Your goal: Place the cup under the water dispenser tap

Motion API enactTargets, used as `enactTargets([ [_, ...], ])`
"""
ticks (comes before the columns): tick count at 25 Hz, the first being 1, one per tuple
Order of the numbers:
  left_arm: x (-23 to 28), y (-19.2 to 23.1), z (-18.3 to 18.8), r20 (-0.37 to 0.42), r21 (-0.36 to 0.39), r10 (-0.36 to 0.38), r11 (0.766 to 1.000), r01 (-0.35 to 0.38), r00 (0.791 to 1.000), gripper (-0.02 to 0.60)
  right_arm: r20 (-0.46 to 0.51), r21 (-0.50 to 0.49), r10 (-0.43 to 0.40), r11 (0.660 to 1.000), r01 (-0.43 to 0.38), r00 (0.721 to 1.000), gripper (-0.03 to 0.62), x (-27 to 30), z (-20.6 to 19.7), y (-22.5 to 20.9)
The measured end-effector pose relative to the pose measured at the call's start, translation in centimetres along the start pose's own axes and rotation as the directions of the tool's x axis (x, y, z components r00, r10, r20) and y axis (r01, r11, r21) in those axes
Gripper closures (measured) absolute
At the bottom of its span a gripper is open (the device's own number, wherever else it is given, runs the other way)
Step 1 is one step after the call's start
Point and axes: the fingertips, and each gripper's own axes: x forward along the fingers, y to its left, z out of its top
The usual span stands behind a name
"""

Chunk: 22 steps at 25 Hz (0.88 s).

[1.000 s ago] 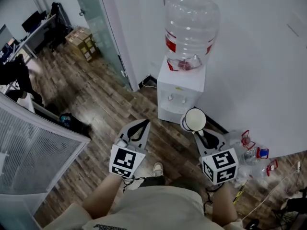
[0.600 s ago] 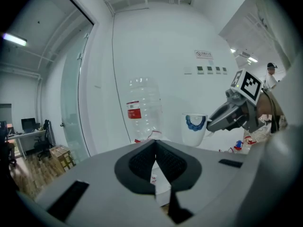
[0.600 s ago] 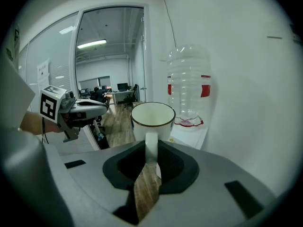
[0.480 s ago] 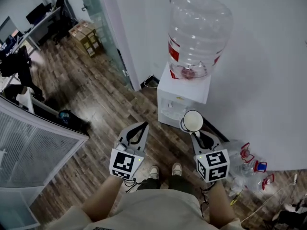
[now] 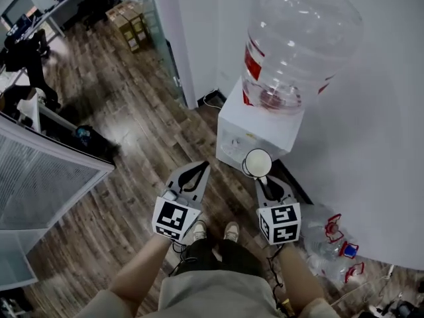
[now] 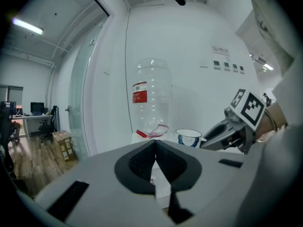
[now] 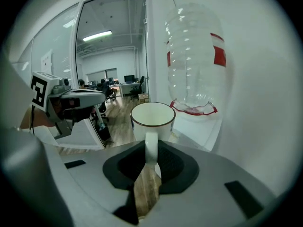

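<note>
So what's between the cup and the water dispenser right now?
Nothing. The right gripper view shows the cup, held by its handle in the right gripper, just short of the water dispenser, with only bare wood floor showing between them.

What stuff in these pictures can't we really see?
- Taps on the water dispenser: head view, too small to make out.
- Base of the cup: right gripper view, hidden behind the right tongs holding its handle.
- Top of the water bottle: head view, cut off by the upper edge.
- Print on its red label: too small everywhere.
</note>
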Motion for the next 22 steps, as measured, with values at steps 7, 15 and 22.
enactTargets([
  [7, 3.8, 1.0, -5.8, -0.034, -0.031, 0.023, 0.999, -0.024, 0.999, 0.575, 0.006, 0.056, -0.015, 0.998, 0.014, 1.0, 0.524, 6.4, -4.5, -1.4],
  [15, 7.4, 2.9, -12.7, -0.026, -0.027, 0.036, 0.999, -0.036, 0.999, 0.575, -0.005, 0.07, -0.007, 0.998, 0.008, 1.0, 0.524, 13.7, -9.9, -1.9],
  [22, 10.1, 4.4, -19.3, -0.022, 0.007, 0.071, 0.997, -0.071, 0.997, 0.575, -0.036, 0.055, -0.036, 0.998, 0.038, 0.999, 0.523, 20.2, -14.9, -2.8],
])
